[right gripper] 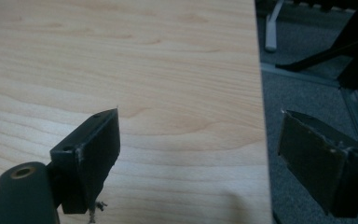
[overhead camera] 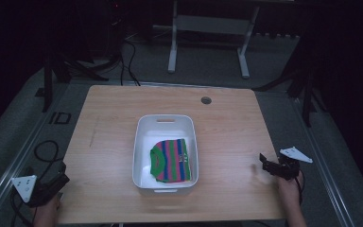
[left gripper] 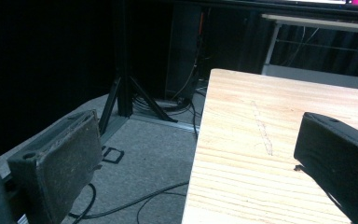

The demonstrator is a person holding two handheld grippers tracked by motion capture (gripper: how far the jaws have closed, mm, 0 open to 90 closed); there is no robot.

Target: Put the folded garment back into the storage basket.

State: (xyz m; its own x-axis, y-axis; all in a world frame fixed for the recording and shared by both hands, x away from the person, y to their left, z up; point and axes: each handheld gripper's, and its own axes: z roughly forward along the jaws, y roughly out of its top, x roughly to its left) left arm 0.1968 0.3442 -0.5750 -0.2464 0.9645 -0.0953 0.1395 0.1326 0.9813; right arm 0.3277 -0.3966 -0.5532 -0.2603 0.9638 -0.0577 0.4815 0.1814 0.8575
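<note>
- Left tongs [overhead camera: 59, 182] at near-left corner of the worktop [overhead camera: 227, 123], held in a hand [overhead camera: 47, 210]; jaws apart, nothing between them.
- Left gripper view: one jaw hangs over the grey floor [left gripper: 140, 154] off the worktop's left edge, the other over the wood; tongs [left gripper: 196, 177] gape wide.
- Right tongs [overhead camera: 263, 163] at the near-right edge of the worktop, held in the other hand [overhead camera: 290, 189]; jaws apart, empty.
- Right gripper view: tongs [right gripper: 198, 149] straddle the worktop's right edge, one jaw over wood, one over the floor.
- White bin [overhead camera: 144, 137] sits mid-worktop, between the two tongs and a little farther back.
- Striped folded garment [overhead camera: 171, 160], green/pink/blue, lies inside the bin, toward its near right part; far end of the bin is bare.
- Garment well apart from both tongs, neither touches it or the bin; right tongs somewhat nearer than left.
- Round cable hole [overhead camera: 206, 100] at far side of the worktop, beyond the bin.
</note>
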